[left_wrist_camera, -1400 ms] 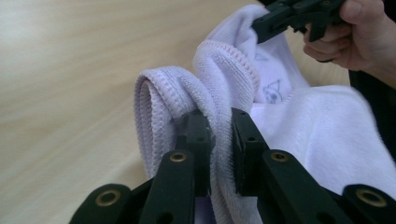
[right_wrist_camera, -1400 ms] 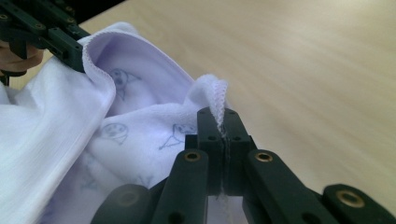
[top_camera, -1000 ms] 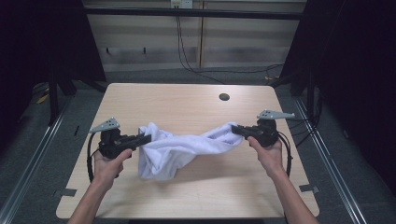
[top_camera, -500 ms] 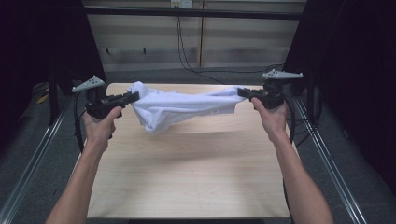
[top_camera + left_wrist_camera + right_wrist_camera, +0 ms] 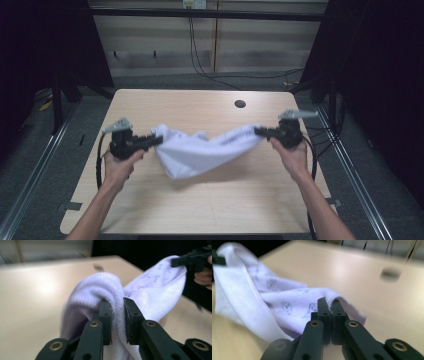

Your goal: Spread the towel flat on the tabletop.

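Note:
A white cloth (image 5: 200, 150) with small printed figures hangs slack between my two grippers above the wooden table (image 5: 200, 205). My left gripper (image 5: 156, 140) is shut on the cloth's left end; in the left gripper view the cloth (image 5: 152, 297) bunches between the black jaws of that gripper (image 5: 117, 312). My right gripper (image 5: 259, 131) is shut on the cloth's right corner, and in the right gripper view the cloth's hem (image 5: 287, 305) is pinched thin at the tips of that gripper (image 5: 331, 307). The cloth's middle sags toward the tabletop.
A round hole (image 5: 240, 104) sits in the table near its far right edge. Metal rails (image 5: 30, 175) run along both sides of the table. Cables (image 5: 210, 70) lie on the floor behind it. The other hand and its gripper (image 5: 197, 262) appear in the left gripper view.
Both grippers have come down and back toward me from a raised, stretched position. The cloth, taut half a second ago, now sags in the middle.

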